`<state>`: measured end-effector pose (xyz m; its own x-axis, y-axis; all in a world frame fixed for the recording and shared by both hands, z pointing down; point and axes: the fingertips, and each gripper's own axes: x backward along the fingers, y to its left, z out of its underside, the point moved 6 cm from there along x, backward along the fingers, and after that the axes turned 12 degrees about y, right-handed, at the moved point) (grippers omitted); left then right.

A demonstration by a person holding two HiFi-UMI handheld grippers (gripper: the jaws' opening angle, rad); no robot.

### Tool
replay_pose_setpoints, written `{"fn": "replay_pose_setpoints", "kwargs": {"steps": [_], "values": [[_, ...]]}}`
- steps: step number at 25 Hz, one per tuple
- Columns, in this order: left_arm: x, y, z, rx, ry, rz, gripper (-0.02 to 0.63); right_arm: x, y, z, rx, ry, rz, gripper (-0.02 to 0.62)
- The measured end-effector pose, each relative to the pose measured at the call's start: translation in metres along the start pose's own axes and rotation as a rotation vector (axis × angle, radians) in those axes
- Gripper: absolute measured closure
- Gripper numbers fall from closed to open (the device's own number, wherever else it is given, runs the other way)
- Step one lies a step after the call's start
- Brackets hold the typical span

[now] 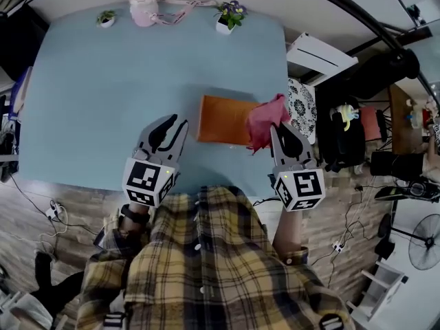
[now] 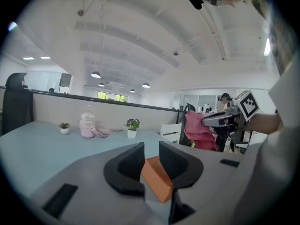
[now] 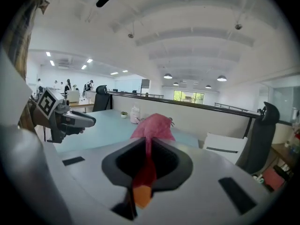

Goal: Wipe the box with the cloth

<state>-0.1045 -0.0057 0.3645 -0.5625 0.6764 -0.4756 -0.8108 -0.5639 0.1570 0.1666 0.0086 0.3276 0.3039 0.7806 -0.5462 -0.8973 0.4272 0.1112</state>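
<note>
An orange box [image 1: 221, 120] lies flat on the light blue table [image 1: 103, 102], near its front right corner. My right gripper [image 1: 277, 129] is shut on a pink cloth [image 1: 267, 121], which hangs bunched over the box's right end. In the right gripper view the cloth [image 3: 153, 127] runs up through the shut jaws, with the box [image 3: 141, 196] below them. My left gripper [image 1: 174, 124] hovers just left of the box, open and holding nothing. Through the gap of the left gripper [image 2: 151, 150] the box [image 2: 158, 178] shows beyond the jaws, apart from them.
At the table's far edge stand a pink bottle with a strap [image 1: 143, 5] and two small potted plants [image 1: 106, 18] [image 1: 230, 14]. A white chair [image 1: 320, 57] and a dark bag [image 1: 344, 133] stand off the table's right side. My checked shirt fills the near edge.
</note>
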Motion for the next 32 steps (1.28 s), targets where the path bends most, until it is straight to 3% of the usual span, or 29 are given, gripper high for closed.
{"fn": "replay_pose_setpoints", "kwargs": {"steps": [6, 16, 32], "values": [[0.023, -0.001, -0.005, -0.004, 0.001, -0.021, 0.554, 0.003, 0.010, -0.008, -0.049, -0.064, -0.050, 0.552], [0.041, 0.010, -0.005, 0.051, 0.005, -0.065, 0.615, 0.005, 0.010, -0.005, -0.105, -0.064, -0.120, 0.552], [0.027, 0.012, -0.009, 0.043, 0.024, -0.054, 0.615, 0.005, -0.005, 0.002, -0.145, -0.058, -0.086, 0.552]]}}
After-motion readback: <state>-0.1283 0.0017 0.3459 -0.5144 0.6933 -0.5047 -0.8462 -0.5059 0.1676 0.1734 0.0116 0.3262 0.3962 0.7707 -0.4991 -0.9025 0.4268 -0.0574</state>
